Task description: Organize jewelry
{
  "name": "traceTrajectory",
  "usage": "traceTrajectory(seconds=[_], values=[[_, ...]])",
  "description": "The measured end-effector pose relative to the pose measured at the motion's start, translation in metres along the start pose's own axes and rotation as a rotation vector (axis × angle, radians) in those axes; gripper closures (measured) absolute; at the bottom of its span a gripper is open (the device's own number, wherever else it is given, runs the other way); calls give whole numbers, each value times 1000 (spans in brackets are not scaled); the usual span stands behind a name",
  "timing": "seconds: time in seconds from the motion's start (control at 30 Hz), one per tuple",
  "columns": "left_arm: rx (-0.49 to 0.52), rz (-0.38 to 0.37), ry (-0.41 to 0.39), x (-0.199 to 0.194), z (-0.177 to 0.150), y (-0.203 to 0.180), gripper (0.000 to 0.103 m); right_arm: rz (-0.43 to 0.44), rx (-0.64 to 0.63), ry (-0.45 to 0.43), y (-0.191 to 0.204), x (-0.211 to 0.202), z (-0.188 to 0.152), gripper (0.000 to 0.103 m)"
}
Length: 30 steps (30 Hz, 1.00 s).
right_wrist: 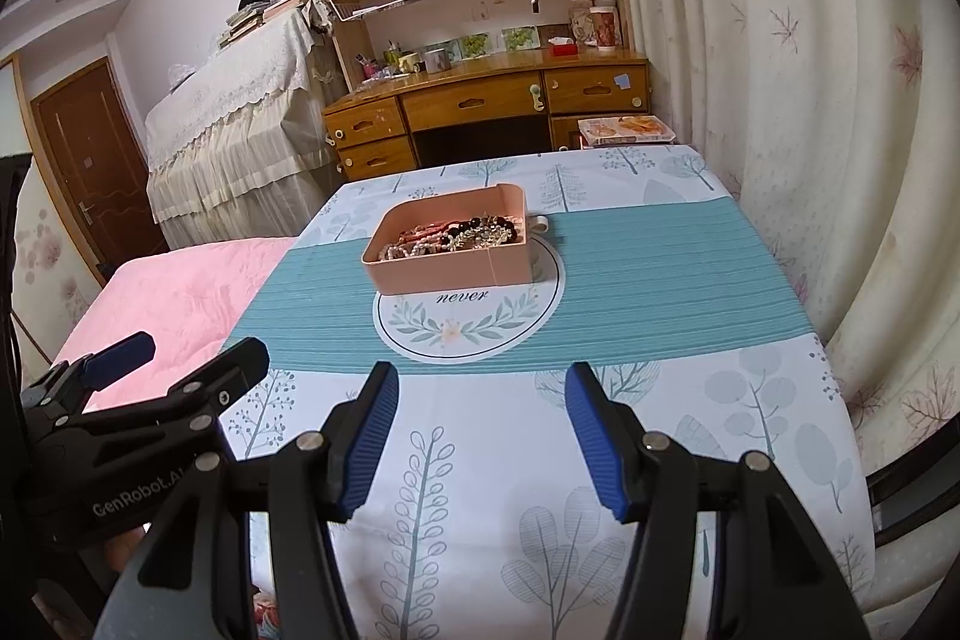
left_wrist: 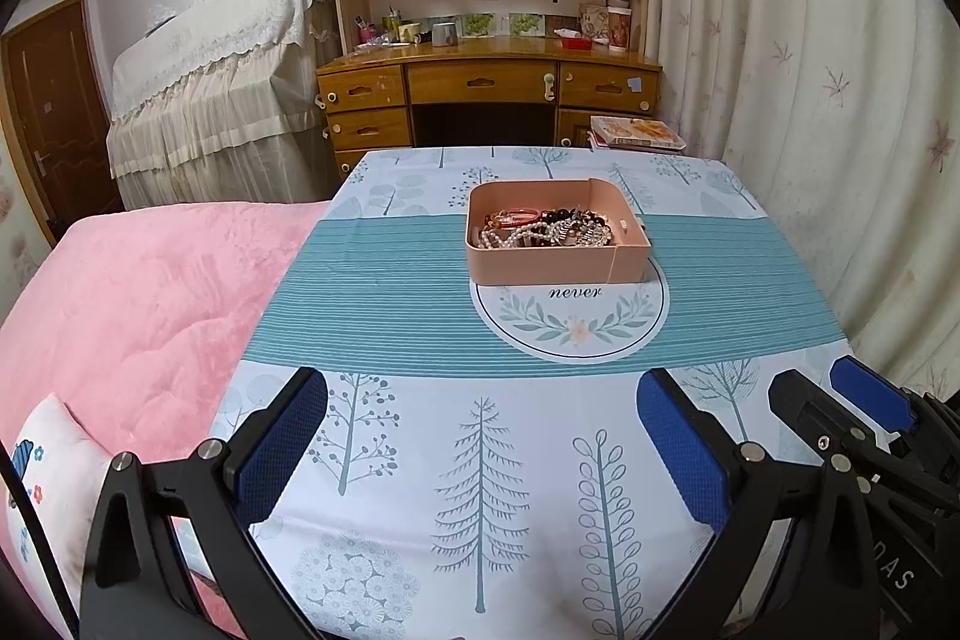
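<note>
We hold the left hand-held gripper (left_wrist: 480, 448) over the near edge of the surface (left_wrist: 420, 460), its blue pads spread wide with nothing between them, only the tree-printed tablecloth (left_wrist: 372, 292) showing in the gap. The right hand-held gripper (right_wrist: 480, 436) hangs just beside it, toward the near right corner, likewise released: its pads stand apart and grasp nothing. Each hand-held gripper appears at the edge of the other's view, and both tilt downward toward the cloth without touching it.

Farther out, near the middle of the surface, sits a pink box (left_wrist: 558, 265), resting on the teal striped band of the cloth and overlapping the far part of a round printed wreath (left_wrist: 570, 328) with the word "never". The box is open at the top, and the jewelry (left_wrist: 546, 226) lies heaped inside it: white pearl strands, dark beads, a red bangle and some silvery pieces, all tangled together. The box is well apart from both hand-held grippers.

Along the left edge of the surface lies a bed under a pink blanket (left_wrist: 138, 292). Beyond the far edge stands a wooden desk (left_wrist: 480, 82) with drawers and bookshelves above, and a pale curtain (left_wrist: 810, 70) hangs along the right side.
</note>
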<state>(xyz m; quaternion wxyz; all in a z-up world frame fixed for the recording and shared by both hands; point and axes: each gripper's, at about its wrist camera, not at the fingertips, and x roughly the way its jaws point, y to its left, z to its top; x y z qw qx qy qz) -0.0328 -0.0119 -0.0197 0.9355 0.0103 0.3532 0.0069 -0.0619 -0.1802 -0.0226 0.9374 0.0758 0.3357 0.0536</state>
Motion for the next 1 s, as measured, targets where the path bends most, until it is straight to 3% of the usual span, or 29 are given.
traceTrajectory(seconds=[1.0], values=[[-5, -7, 34, 9, -3, 1, 1, 14, 11, 20, 1, 5, -16, 45]])
